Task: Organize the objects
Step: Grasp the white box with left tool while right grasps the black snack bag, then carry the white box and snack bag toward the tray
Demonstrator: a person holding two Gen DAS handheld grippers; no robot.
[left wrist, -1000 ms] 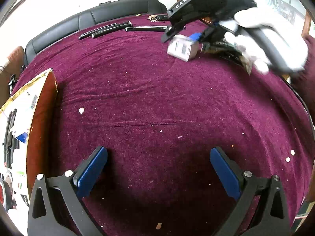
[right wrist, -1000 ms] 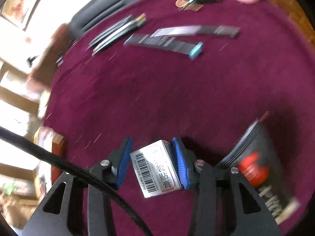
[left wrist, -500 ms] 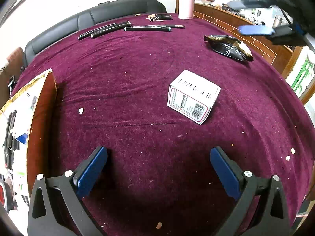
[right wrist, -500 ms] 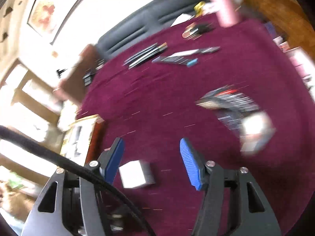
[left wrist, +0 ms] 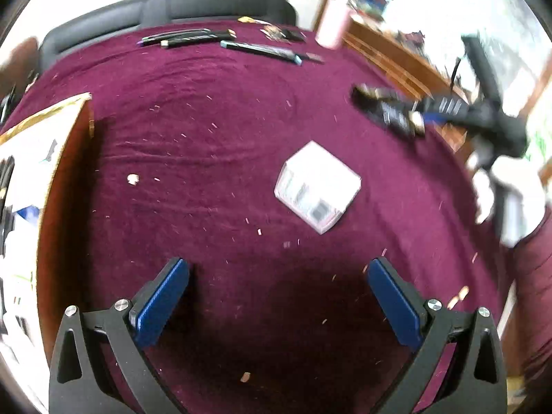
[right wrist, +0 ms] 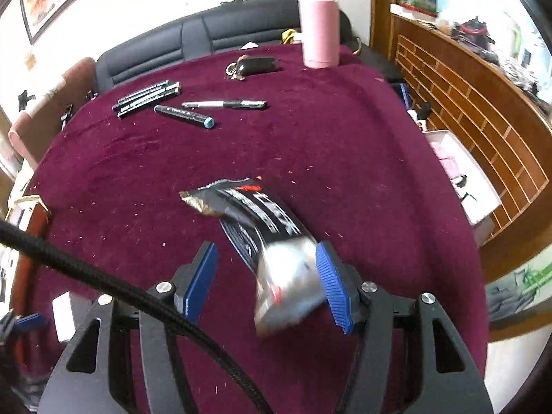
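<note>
**Box set down, right tool moves on to the snack packet**

The maroon-covered surface [right wrist: 345,131] carries everything. A second ago the right tool [right wrist: 265,276] was clamped on the white barcode box [left wrist: 317,186]; its jaws have since opened, and the box now lies free near the middle of the surface, ahead of the left tool [left wrist: 276,296], whose jaws stand wide apart with nothing between them.

The right tool has swung over to the black foil snack packet [right wrist: 262,220]. Its jaws stand apart with the packet's near end between them, close against the right pad; whether it touches is unclear, and the left pad is clear of it. The packet looks like the next thing to sort.

Markers [right wrist: 148,98], a key pouch [right wrist: 257,65] and a pink flask [right wrist: 319,38] lie at the far edge, untouched.
</note>
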